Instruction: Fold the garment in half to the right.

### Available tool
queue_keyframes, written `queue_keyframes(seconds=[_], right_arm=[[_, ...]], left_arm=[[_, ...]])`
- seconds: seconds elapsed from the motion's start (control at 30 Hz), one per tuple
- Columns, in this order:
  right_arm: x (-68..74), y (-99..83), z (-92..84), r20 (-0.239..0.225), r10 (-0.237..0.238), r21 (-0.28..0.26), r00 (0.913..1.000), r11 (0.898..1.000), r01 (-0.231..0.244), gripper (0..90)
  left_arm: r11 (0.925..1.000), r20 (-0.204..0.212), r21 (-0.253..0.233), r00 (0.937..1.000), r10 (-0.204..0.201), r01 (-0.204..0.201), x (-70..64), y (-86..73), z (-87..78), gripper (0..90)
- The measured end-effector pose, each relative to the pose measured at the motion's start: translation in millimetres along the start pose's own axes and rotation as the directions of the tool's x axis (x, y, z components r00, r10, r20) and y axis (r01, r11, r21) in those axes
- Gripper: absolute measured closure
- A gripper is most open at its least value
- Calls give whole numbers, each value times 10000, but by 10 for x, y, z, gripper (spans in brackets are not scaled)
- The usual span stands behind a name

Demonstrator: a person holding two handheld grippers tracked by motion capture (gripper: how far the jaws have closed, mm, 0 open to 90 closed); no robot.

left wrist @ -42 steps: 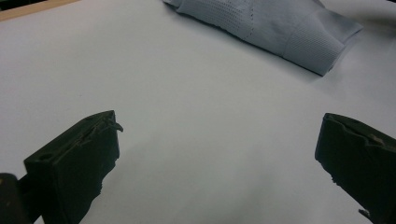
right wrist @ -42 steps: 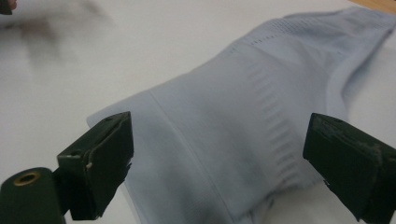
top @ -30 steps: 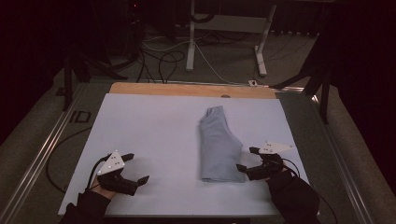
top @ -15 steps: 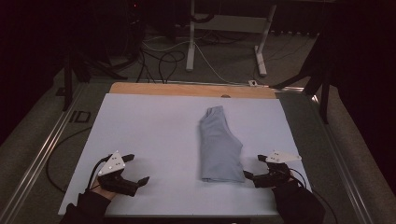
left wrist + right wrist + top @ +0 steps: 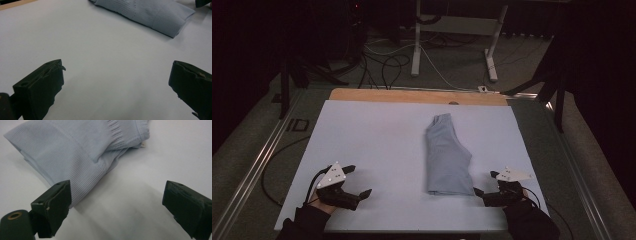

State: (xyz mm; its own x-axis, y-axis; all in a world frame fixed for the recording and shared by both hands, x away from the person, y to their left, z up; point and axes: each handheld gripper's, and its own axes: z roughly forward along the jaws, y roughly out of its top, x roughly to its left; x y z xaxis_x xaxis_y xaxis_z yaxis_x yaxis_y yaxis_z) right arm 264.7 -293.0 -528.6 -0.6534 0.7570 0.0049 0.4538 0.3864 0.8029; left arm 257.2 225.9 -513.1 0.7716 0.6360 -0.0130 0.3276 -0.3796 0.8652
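A light blue ribbed garment (image 5: 447, 157) lies folded lengthwise right of the middle of the white table cover (image 5: 372, 140). My right gripper (image 5: 484, 182) is open just right of the garment's near corner, low over the cover. In the right gripper view the ribbed hem (image 5: 75, 147) lies ahead and left, its edge beside the left jaw, and the right gripper (image 5: 117, 202) holds nothing. My left gripper (image 5: 360, 180) stands open near the front left with bare cover between its jaws (image 5: 117, 82). The garment (image 5: 145, 12) lies farther off in the left gripper view.
A wooden strip (image 5: 412, 96) borders the table's far edge. A metal rail (image 5: 257, 165) runs along the left side. Beyond the table are floor cables (image 5: 382, 60) and white desk legs (image 5: 417, 40). The surroundings are dark.
My right gripper has drawn back slightly toward the near edge, beside the garment's near right corner. The left gripper and the garment have stayed put.
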Motion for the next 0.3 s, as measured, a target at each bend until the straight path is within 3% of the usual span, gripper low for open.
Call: queue_keyframes(seconds=[0.3], right_arm=[[-7, 1, 9, -38, 77, -56, 10000, 10000, -77, 89]], left_arm=[[10000, 30, 32, 10000, 24, -24, -4, -2, 21, 7]])
